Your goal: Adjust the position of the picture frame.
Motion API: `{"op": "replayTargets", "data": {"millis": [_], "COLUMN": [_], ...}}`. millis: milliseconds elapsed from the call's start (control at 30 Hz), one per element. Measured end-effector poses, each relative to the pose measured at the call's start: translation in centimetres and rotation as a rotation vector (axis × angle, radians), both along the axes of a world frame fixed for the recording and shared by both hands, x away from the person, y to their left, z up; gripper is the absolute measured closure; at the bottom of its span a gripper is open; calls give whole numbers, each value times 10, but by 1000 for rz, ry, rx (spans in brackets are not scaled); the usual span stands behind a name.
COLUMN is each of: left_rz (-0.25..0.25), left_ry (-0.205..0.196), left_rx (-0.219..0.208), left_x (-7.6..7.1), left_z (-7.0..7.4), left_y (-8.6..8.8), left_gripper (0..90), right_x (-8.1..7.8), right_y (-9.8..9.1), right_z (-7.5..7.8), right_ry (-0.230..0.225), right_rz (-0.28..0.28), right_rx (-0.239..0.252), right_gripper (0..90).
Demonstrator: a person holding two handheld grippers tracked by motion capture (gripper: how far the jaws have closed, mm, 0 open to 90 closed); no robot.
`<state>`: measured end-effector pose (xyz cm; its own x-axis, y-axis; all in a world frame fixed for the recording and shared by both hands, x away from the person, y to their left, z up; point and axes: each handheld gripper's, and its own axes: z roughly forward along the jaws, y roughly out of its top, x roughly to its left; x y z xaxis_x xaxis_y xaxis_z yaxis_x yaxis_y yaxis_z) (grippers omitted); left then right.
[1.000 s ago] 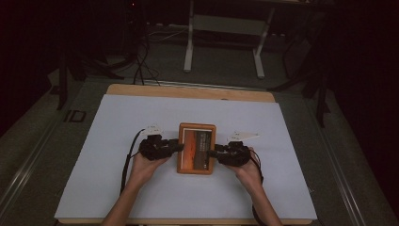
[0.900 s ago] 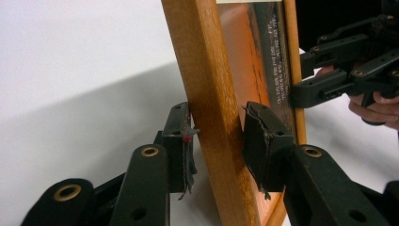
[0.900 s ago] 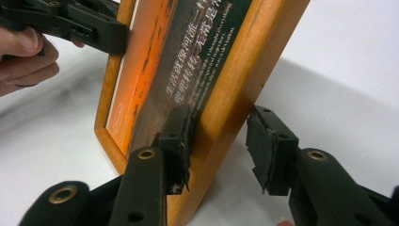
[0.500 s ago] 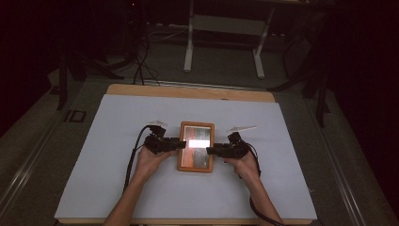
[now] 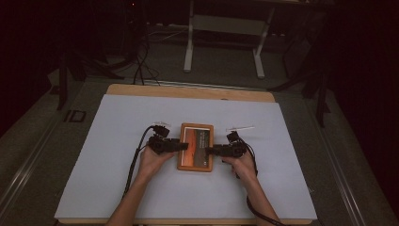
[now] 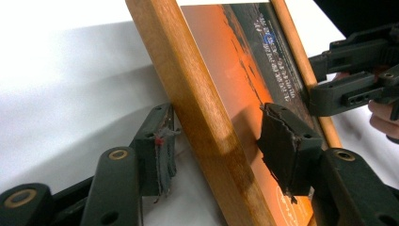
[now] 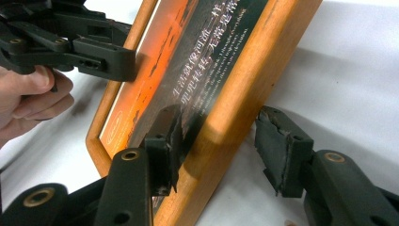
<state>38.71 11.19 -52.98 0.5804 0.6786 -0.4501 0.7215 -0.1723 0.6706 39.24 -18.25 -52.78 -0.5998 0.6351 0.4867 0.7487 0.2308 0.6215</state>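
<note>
With the wooden picture frame (image 5: 195,147) now flat on the bench (image 5: 117,188), the left tool (image 5: 184,146) and right tool (image 5: 208,151) have just been opening, pads clear of its rails, so it looks released.

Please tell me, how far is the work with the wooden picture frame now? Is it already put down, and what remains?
Done, it seems: the wooden frame lies flat on the white table cover. In hand: the left tool and right tool straddle its side rails, and their jaws have just been opening; gaps show beside the pads in both gripper views, so neither grips it. Left, probably: drawing both tools back off the frame.
</note>
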Motion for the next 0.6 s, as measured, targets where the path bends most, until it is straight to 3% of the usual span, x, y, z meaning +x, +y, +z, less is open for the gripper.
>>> {"op": "replayTargets", "data": {"millis": [67,400,433,533,600], "left_rz": [5,28,56,74,101], "left_ry": [-24,-126,-168,-193,-228], "left_rx": [17,14,25,28,39], "left_x": [-3,-18,-24,-31,-38], "left_z": [4,22,23,22,22], "left_y": [1,14,18,21,26], "left_gripper": [467,468,485,498,503], "right_x": [-1,-10,-13,-15,-18], "right_y": [2,2,1,0,1], "right_z": [1,11,14,17,21], "right_ry": [-10,-101,-124,-144,-181], "right_rz": [1,-30,-34,-35,-28], "right_rx": [-17,-111,-132,-144,-170], "right_gripper": [492,468,469,471,469]}}
